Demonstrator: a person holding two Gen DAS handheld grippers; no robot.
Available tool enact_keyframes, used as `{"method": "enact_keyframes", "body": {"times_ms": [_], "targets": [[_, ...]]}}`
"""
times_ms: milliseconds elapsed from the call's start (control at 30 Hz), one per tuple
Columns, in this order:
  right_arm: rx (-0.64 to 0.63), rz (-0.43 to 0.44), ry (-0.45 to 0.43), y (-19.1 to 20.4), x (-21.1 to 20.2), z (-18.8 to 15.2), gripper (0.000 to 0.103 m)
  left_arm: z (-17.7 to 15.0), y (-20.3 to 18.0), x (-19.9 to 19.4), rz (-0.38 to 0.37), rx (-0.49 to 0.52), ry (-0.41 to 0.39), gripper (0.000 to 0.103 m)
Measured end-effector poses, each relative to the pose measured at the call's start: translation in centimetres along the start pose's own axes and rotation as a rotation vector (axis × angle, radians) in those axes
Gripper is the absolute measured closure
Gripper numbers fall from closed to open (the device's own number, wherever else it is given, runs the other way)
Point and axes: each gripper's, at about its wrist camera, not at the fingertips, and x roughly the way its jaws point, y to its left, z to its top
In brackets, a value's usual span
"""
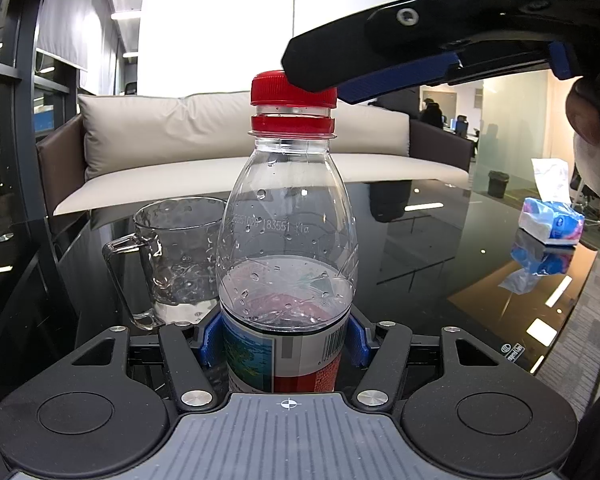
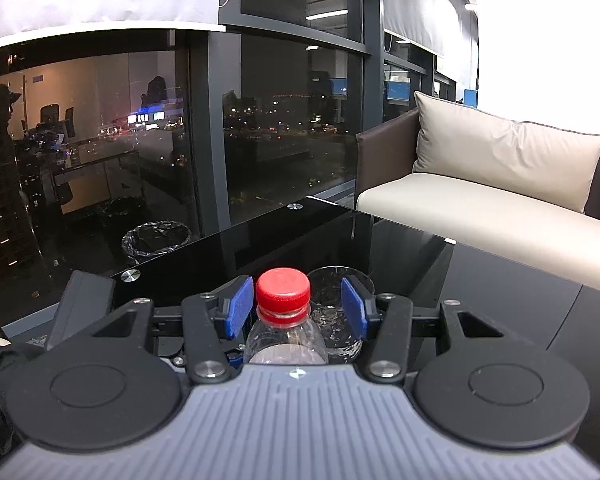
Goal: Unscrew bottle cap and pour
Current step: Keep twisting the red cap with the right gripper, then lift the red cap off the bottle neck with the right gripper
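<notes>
At centre frame of the left wrist view, bottle (image 1: 286,240) stands upright on dark glass table (image 1: 440,248). Left gripper (image 1: 282,340) clamps its labelled waist, blue pads pressed to both sides. About half full of water, droplets on the inner wall.

Red cap (image 1: 293,88) at upper centre. A clear gap of thread shows between cap and the red tamper ring below, so I judge it already partly backed off, seal broken.

Right gripper (image 2: 294,308) in its own view, lower centre: jaws spread, cap sitting between the blue pads, nearer the left pad; neither pad touching that I can see. From the left view its black finger crosses in front of the cap from the upper right.

Glass mug (image 1: 176,256) at lower left of centre, just behind and beside the bottle, handle to the left, a little water in the bottom. Tissue pack (image 1: 550,220) at right edge, well apart.

Step in hand, as I read it: seat on the cap for another turn.
- Centre the cap between pads before closing; it sits off to the left.
- Close on the ribbed skirt, not the top edge or the ring.
- Twist about the bottle's axis; no sideways pull.
- Left grip firm but not crushing: thin wall, water could rise.
- Lift cap straight up once free.
</notes>
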Motion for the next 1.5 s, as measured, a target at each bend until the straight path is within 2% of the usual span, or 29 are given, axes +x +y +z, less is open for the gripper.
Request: {"method": "enact_keyframes", "body": {"times_ms": [400, 600, 733, 1100, 1500], "targets": [[0.009, -0.004, 0.003, -0.4, -0.9, -0.3, 0.051, -0.1, -0.1, 0.2, 0.001, -0.001, 0.000, 0.048], [0.002, 0.021, -0.001, 0.2, -0.8, 0.0, 0.051, -0.1, 0.0, 0.2, 0.000, -0.001, -0.001, 0.048], [-0.026, 0.010, 0.021, 0.6, -0.1, 0.0, 0.051, 0.0, 0.0, 0.2, 0.000, -0.001, 0.000, 0.048], [-0.001, -0.002, 0.023, -0.4, -0.9, -0.2, 0.051, 0.0, 0.1, 0.2, -0.001, -0.002, 0.000, 0.048], [-0.013, 0.017, 0.007, 0.7, -0.4, 0.0, 0.052, -0.3, -0.4, 0.0, -0.001, -0.001, 0.000, 0.048]]}}
